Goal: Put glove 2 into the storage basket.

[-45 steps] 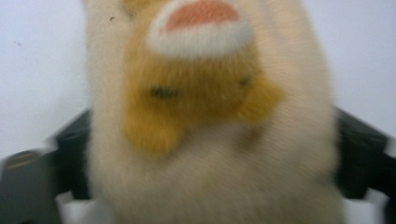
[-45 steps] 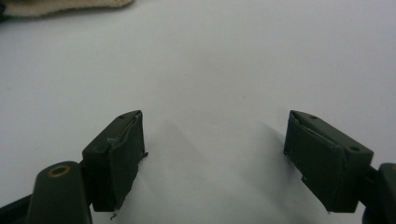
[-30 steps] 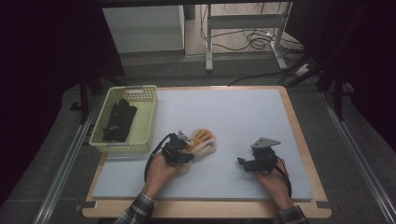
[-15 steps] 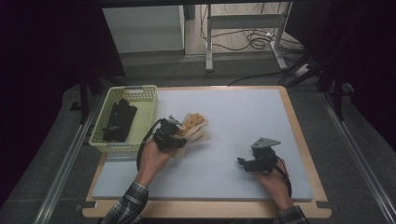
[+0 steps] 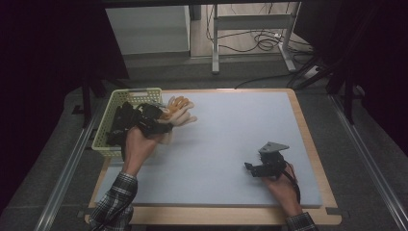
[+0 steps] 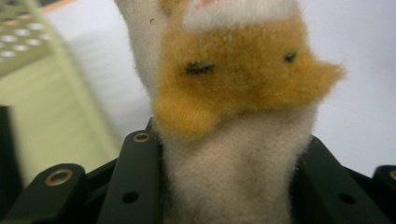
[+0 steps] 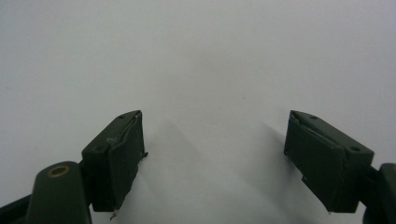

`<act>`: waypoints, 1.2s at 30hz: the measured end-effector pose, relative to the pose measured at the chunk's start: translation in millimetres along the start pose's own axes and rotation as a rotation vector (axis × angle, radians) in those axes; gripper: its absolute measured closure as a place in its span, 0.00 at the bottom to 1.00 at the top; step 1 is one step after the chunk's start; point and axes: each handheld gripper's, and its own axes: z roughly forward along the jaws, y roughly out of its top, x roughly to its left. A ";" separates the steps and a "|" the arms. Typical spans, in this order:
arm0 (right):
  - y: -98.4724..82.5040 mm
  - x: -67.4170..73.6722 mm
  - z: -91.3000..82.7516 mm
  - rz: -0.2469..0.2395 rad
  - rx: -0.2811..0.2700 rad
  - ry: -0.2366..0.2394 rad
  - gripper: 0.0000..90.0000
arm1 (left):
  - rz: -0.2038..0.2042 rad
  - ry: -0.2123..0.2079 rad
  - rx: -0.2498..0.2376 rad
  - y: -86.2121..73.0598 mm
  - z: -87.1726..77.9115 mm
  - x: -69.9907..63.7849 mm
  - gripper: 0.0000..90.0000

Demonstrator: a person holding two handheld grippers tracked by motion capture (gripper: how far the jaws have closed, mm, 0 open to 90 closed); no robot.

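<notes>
The left tongs (image 5: 156, 120) squeeze a soft plush toy (image 5: 179, 113). The toy is white and orange-brown, with small dark marks on its fuzzy front. In the left gripper view, the two black jaws press tight on the white lower part of the plush toy (image 6: 238, 116), one on each side. The toy fills the space between them.

In the high view, the left hand (image 5: 139, 144) holds the toy up over the left part of the counter (image 5: 231, 134). The toy sits just beside the right rim of a pale green basket (image 5: 108, 130), which lies at about 9 o'clock on the counter. Dark things lie inside the basket, too dim to tell what they are.

The right tongs (image 5: 255, 169) rest low at about 5 o'clock on the counter, well apart from the toy. The right hand (image 5: 284, 185) holds them from behind. In the right gripper view, the right tongs (image 7: 215, 154) stand wide open, and between the jaws there is just the pale counter top (image 7: 196, 56).

The counter has a light blue-grey top and a wooden edge.
</notes>
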 end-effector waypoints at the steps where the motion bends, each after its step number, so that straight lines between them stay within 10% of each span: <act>1: 0.0 0.0 0.0 0.000 0.000 0.000 0.22 | -0.007 0.008 -0.001 0.5 -2.1 4.1 0.69; 13: -0.1 0.0 0.2 0.000 -0.002 0.001 0.22 | -0.136 0.151 -0.025 -4.3 -25.1 74.9 0.68; 21: -0.1 0.0 0.2 0.001 -0.002 0.000 0.22 | -0.216 0.221 0.017 -17.9 -10.5 112.4 0.67; 36: 0.0 0.0 0.2 0.002 -0.003 0.001 0.22 | -0.222 0.222 0.165 -29.7 57.9 122.8 0.65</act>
